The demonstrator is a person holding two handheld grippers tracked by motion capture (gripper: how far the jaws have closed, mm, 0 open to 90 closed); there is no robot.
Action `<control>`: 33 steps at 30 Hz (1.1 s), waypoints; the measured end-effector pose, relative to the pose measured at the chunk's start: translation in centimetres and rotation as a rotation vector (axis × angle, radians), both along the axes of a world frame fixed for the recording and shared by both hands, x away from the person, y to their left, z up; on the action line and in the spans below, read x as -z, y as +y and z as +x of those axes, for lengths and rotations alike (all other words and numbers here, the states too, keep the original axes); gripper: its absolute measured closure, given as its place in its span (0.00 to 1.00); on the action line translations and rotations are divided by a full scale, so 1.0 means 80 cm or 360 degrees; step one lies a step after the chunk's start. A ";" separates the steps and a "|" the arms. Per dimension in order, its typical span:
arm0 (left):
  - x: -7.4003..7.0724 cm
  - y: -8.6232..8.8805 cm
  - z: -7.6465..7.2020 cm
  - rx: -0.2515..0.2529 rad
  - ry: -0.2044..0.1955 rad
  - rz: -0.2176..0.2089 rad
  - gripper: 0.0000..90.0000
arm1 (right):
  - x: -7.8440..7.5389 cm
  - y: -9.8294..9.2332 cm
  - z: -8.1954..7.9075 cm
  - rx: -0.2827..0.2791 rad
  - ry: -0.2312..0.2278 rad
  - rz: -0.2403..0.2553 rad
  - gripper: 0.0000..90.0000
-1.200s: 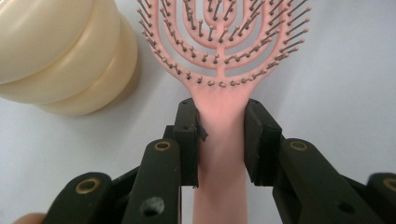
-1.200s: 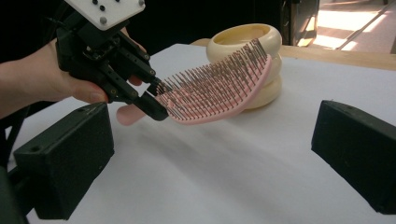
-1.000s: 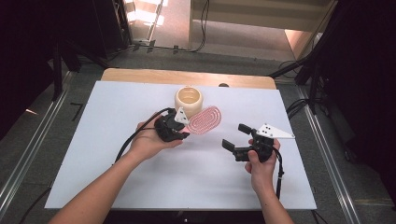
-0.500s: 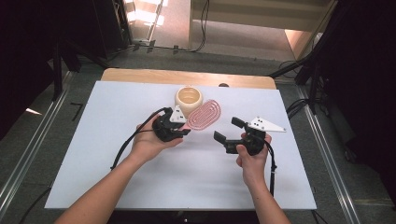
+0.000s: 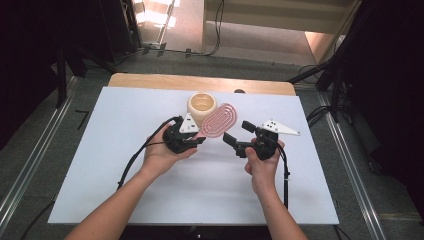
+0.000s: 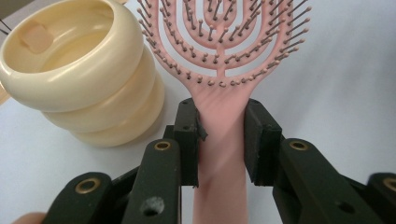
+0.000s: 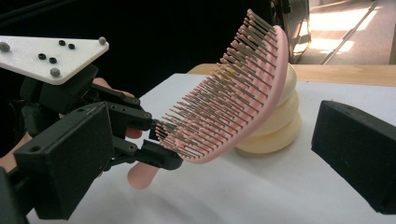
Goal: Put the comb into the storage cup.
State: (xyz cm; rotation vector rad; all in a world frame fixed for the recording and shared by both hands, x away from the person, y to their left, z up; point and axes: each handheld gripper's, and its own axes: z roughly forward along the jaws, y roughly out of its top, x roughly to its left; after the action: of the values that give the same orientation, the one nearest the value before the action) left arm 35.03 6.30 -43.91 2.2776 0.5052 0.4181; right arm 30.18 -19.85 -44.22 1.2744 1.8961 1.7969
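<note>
Left gripper (image 5: 200,140) clamped on a pink vented hairbrush (image 5: 220,120); right gripper (image 5: 239,135) with its jaws spread wide, holding nothing.

The left gripper's two black jaws press the brush handle (image 6: 219,140) from both sides, lifting the bristled head clear of the white table (image 5: 125,115) so that it tilts up beside a cream ribbed holder (image 5: 202,106). In the right gripper view, the bristles (image 7: 210,112) face that gripper, whose jaws stand just short of the brush head.
</note>
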 end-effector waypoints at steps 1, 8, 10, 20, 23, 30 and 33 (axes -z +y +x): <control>0.000 0.000 0.000 0.0003 0.0000 -0.0011 0.79 | 0.000 0.001 0.001 0.0003 0.0002 0.0001 0.00; -0.001 -0.003 -0.007 0.0004 -0.0064 -0.0073 0.79 | -0.002 0.006 0.005 0.0035 0.0038 0.0055 0.00; -0.002 -0.005 -0.009 0.0001 -0.0076 -0.0096 0.79 | -0.002 0.007 0.008 0.0059 0.0060 0.0098 0.01; 0.001 -0.010 -0.016 -0.0009 -0.0114 -0.0163 0.79 | -0.005 0.014 0.017 0.0120 0.0138 0.0172 0.13; 0.004 -0.013 -0.019 -0.0010 -0.0125 -0.0173 0.79 | -0.006 0.020 0.019 0.0122 0.0137 0.0155 0.13; 0.009 -0.018 -0.025 -0.0015 -0.0152 -0.0210 0.79 | -0.007 0.029 0.025 0.0149 0.0182 0.0212 0.28; 0.009 -0.018 -0.026 -0.0014 -0.0171 -0.0223 0.79 | -0.007 0.030 0.025 0.0146 0.0183 0.0214 0.33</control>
State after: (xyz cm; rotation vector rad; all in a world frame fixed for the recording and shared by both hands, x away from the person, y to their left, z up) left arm 32.92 4.83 -44.64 2.1070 0.4751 0.4917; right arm 32.21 -17.42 -43.66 1.5151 1.7669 1.8684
